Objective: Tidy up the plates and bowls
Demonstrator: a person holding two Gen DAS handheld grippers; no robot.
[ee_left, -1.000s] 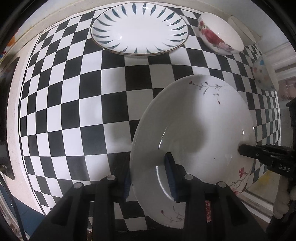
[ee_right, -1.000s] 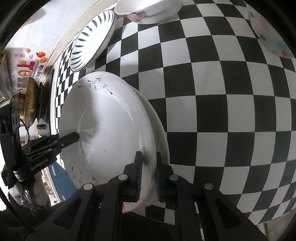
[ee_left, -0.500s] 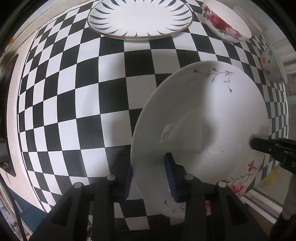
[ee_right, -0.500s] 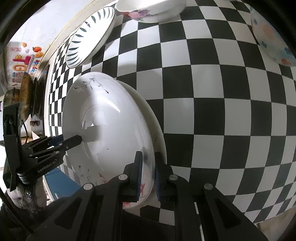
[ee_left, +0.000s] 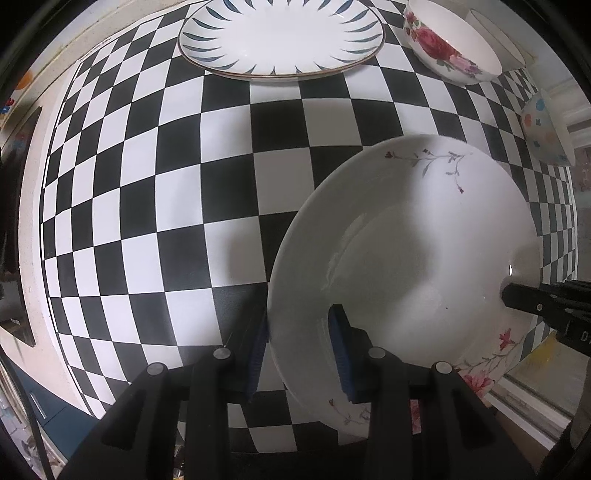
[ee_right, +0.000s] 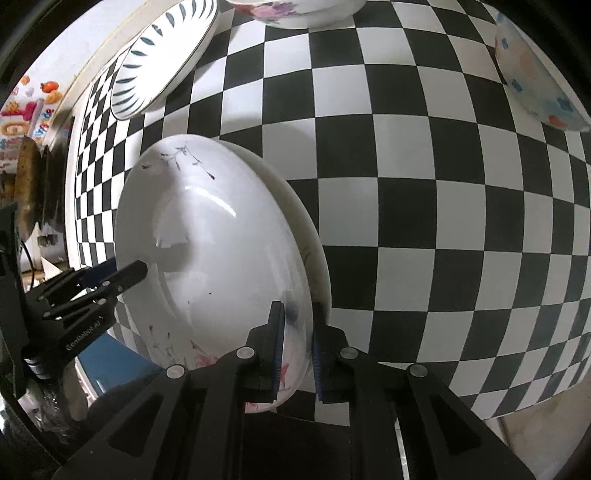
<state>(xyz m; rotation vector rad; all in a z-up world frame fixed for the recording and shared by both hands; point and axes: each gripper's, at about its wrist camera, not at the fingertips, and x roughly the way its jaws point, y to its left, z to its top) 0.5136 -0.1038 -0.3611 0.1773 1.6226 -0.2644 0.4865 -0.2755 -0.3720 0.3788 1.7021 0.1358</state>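
A black-and-white chequered cloth [ee_left: 207, 206] covers the bench, its pale edge [ee_left: 33, 206] bare at the left. Over the near right corner, the left tongs [ee_left: 299, 343] and right tongs [ee_right: 297, 341] each clamp opposite rims of a floral plate [ee_left: 406, 258]. A leaf-rimmed plate [ee_left: 280, 33], a rose bowl [ee_left: 450, 48] and a dotted bowl [ee_left: 543, 136] stand along the far and right edges.

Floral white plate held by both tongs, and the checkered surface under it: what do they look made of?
Floral white plate: likely glazed ceramic; glossy highlights, printed flowers. Black-and-white checkered surface: looks like a matte printed cloth or mat; uncertain.
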